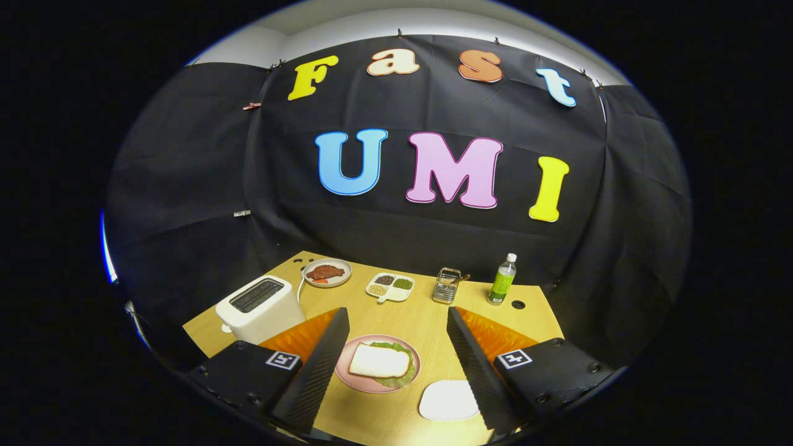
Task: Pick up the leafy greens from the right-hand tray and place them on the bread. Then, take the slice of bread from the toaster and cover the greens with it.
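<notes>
A pink plate lies on the wooden table between my two fingers. On it a slice of white bread covers leafy greens whose edges stick out at the back and right. My gripper is open and holds nothing; it hovers well above the plate. A white toaster stands beyond the left finger, its slots looking dark. A small white tray with nothing on it lies by the right finger, just right of the plate.
Along the back of the table stand a plate with brown meat, a white divided dish of condiments, a small metal rack and a green bottle. A round cable hole sits near the bottle.
</notes>
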`<state>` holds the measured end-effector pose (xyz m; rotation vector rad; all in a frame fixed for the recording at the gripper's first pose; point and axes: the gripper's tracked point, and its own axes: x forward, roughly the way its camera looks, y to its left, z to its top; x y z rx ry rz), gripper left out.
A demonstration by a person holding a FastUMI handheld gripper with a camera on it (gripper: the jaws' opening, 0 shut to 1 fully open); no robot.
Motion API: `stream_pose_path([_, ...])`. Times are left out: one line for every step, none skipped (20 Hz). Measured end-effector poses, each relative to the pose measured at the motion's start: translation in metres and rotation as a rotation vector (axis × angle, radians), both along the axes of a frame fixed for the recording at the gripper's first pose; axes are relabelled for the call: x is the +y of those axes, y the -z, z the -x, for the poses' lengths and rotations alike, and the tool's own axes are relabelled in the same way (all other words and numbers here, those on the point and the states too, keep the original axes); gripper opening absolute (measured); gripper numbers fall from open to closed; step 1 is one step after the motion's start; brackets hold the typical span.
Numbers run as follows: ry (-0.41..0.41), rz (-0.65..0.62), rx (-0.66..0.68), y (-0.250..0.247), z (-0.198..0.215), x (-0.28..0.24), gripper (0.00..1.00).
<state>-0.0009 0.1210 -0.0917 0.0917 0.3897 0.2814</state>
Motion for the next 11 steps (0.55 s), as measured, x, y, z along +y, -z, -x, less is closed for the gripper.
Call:
stream_pose_path([-0.002,0.002,-0.002,0.0004,-0.0004,0.0017,0.99])
stream_pose_path([-0.006,0.008,-0.003,0.0013,-0.0001,0.004,0.99])
stream_pose_path([-0.008,0.012,-0.004,0.0021,0.0011,0.0028,0.99])
stream_pose_path([-0.01,0.012,0.003,0.0036,0.0032,0.0049,0.99])
stream_pose_path([-0.01,0.006,0.005,0.0037,0.0032,0.0067,0.99])
stream_pose_path([-0.01,0.003,0.006,0.0032,0.0032,0.0084,0.99])
stream_pose_path([-0.012,0.004,0.004,0.003,0.0031,0.0081,0.99])
stream_pose_path([-0.012,0.009,0.003,0.0037,0.002,0.007,0.99])
stream_pose_path([-0.015,0.012,0.004,0.0034,0.0023,0.0076,0.99])
stream_pose_path([-0.014,0.013,0.005,0.004,0.0027,0.0078,0.99])
stream_pose_path([-0.015,0.012,0.009,0.0043,0.0032,0.0081,0.99])
